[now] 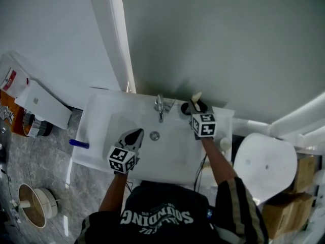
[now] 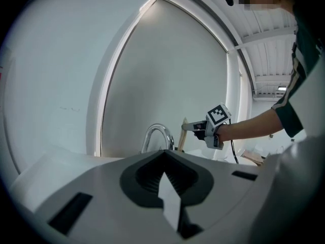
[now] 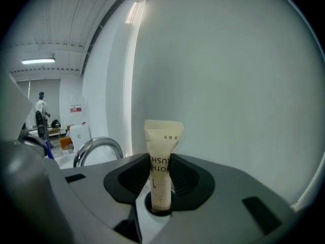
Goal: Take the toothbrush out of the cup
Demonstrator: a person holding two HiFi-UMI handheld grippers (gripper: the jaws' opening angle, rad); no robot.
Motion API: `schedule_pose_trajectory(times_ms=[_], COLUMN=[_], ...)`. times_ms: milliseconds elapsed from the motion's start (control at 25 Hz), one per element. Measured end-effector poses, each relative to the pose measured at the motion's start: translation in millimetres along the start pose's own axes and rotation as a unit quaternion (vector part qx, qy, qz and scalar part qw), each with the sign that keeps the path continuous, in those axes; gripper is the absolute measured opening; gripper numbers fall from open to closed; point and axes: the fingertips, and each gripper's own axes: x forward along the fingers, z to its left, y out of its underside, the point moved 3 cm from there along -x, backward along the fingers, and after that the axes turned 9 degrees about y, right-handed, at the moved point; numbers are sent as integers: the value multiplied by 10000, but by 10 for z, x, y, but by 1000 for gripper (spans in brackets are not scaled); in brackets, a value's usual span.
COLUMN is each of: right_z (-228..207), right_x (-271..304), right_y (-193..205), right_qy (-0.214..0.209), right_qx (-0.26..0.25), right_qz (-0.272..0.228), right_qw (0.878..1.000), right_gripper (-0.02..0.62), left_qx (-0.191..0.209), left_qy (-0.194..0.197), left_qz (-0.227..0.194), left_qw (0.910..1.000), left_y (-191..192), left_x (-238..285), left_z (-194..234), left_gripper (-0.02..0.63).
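A toothbrush (image 1: 196, 96) in a cream paper wrapper stands upright between the pads of my right gripper (image 1: 195, 107), which is shut on it at the back right of the white sink (image 1: 101, 121). In the right gripper view the wrapped toothbrush (image 3: 161, 161) rises between the dark pads of that gripper (image 3: 161, 174). The dark cup (image 1: 202, 105) sits just under and beside that gripper. My left gripper (image 1: 136, 134) hovers over the basin left of the drain, jaws together and empty. The left gripper view shows its own tips (image 2: 165, 159), with the right gripper (image 2: 190, 127) and toothbrush (image 2: 182, 135) beyond.
A chrome faucet (image 1: 160, 107) stands at the sink's back middle, left of the cup. A blue object (image 1: 78, 144) lies at the sink's left edge. A white round seat (image 1: 264, 166) and cardboard boxes (image 1: 292, 202) are on the right. A wall and mirror frame rise behind.
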Motion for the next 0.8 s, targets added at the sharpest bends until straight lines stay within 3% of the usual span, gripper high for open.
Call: schedule_pose_trajectory(times_ms=[400, 800], right_z=[-194, -363], right_x=[-759, -1304], right_y=[-437, 78], right_qy=[228, 679], right_qx=[191, 340], right_qz=[-669, -424], right_qw=[9973, 9962], right_gripper=[98, 95], left_qx=[287, 444], left_qy=[557, 1200], left_qz=[-31, 92], left_qw=[9980, 9917], left_y=[-163, -138], left_x=[179, 465], left_z=[-251, -600], left_gripper=[0, 0])
